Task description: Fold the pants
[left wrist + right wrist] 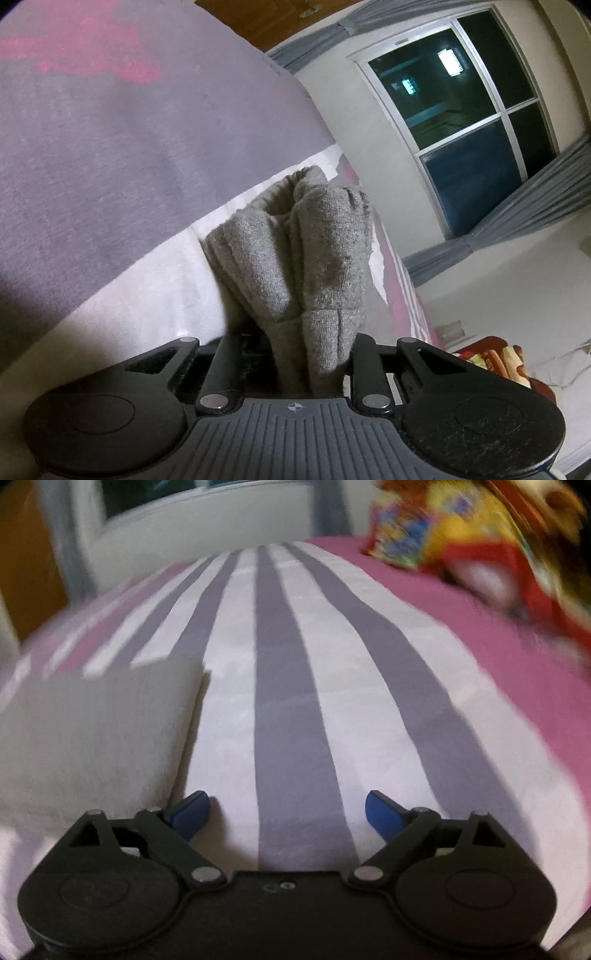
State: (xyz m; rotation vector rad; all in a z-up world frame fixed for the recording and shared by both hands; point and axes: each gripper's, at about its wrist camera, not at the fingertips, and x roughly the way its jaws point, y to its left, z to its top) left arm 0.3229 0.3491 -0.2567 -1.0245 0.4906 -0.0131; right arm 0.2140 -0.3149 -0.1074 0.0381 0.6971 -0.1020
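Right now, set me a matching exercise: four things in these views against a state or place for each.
Things:
1. left tool
2. right tool
3. grey pants
4. colourful blanket

States or places:
A. open over the striped sheet, nothing between its fingers
B. bunched in folds, rising out of a grip
C. heaped at the far end of the bed
D. shut on fabric

Pairs: 1-D, 2-A, 3-B, 4-C
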